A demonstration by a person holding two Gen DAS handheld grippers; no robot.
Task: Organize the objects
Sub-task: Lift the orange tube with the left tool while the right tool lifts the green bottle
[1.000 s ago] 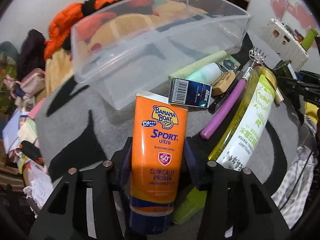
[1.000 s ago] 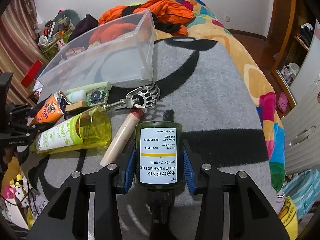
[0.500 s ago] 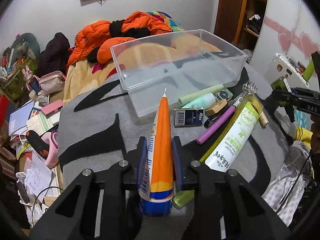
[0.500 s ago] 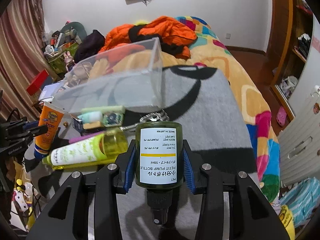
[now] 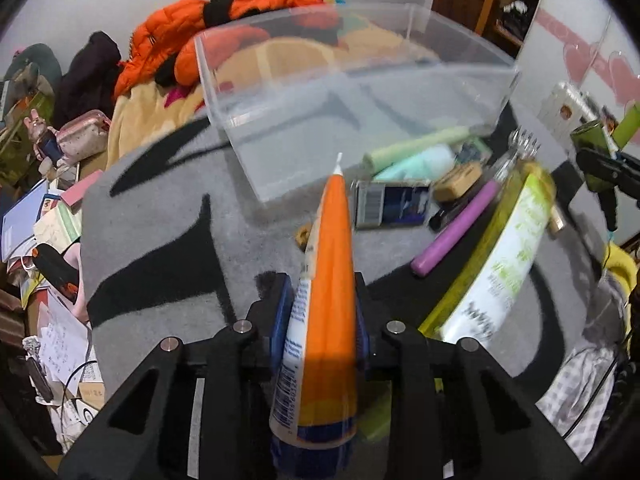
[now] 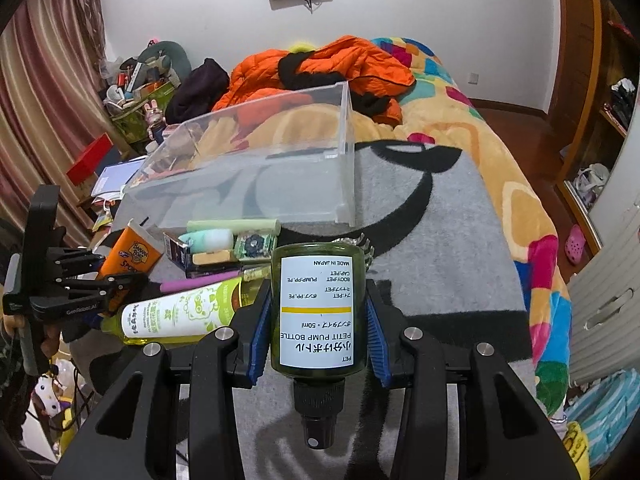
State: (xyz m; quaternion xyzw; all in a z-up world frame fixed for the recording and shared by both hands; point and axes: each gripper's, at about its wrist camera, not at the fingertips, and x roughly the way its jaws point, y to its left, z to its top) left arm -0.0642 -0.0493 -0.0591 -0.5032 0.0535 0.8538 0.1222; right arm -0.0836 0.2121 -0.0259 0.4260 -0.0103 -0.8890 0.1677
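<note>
My left gripper (image 5: 320, 312) pinches the sunscreen tube (image 5: 326, 300) by its narrow sides, cap toward me and crimped end forward, so the tube presents edge-on and can go into the clear bin (image 5: 352, 92) end first. My right gripper (image 6: 316, 316) is clamped on the small green pump bottle (image 6: 318, 308), nozzle toward me and base forward, held level and clear of the blanket (image 6: 432, 264); I judge that both are lifted and ready for the bin, which stands empty just beyond the row of loose things. Between me and it lie the big yellow bottle (image 6: 180, 312), the purple stick (image 5: 456, 236), a pale green tube (image 5: 416, 146) and a small barcoded box (image 5: 390, 204), all lying on the grey blanket.

A second ago the sunscreen lay flat, label up, inside my open left jaws; since then I have closed on it, lifted it and rolled it onto its edge. The pump bottle was already gripped then, and I have raised it higher above the blanket.
</note>
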